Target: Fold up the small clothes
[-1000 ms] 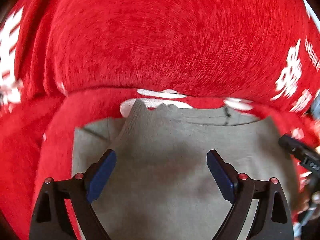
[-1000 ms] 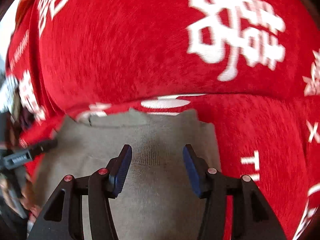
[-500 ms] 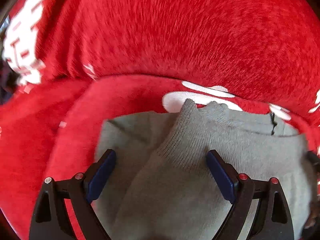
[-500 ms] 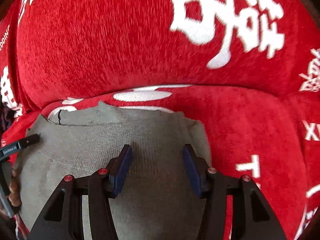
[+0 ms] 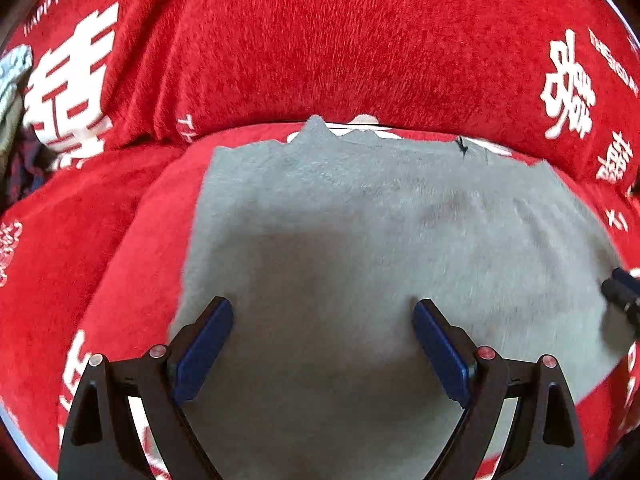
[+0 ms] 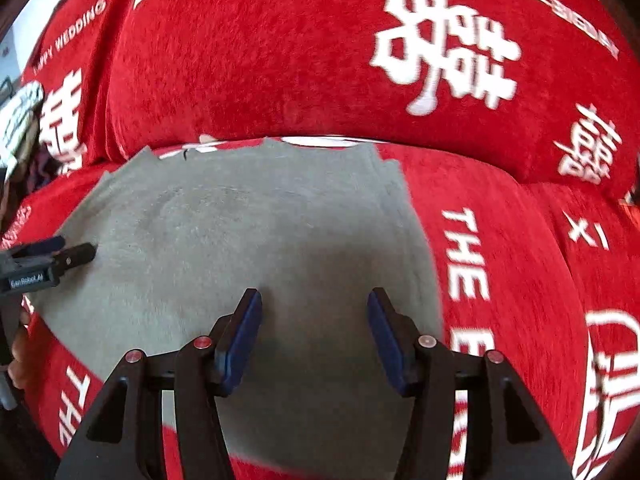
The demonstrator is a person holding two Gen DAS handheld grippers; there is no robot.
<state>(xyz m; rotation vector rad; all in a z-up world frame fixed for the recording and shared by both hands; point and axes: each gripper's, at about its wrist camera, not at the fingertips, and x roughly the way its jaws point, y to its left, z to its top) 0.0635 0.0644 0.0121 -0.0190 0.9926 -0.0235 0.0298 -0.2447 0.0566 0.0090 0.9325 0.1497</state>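
A grey knitted garment [image 5: 380,240] lies folded flat on the red sofa seat [image 5: 132,240]; it also shows in the right wrist view [image 6: 248,224]. My left gripper [image 5: 323,320] is open and empty, hovering over the garment's near left part. My right gripper [image 6: 315,314] is open and empty over the garment's near right part. The left gripper's tip shows in the right wrist view [image 6: 60,258] at the garment's left edge. The right gripper's tip shows in the left wrist view [image 5: 620,290] at the garment's right edge.
The red sofa backrest [image 6: 280,60] with white characters rises right behind the garment. The red seat cushion [image 6: 500,260] with white lettering extends to the right. Patterned cloth [image 5: 12,76] lies at the far left edge.
Both grippers have pulled back and up from the garment, so more of it shows. The raised sleeve fold seen earlier now lies flat. Both grippers stay open.
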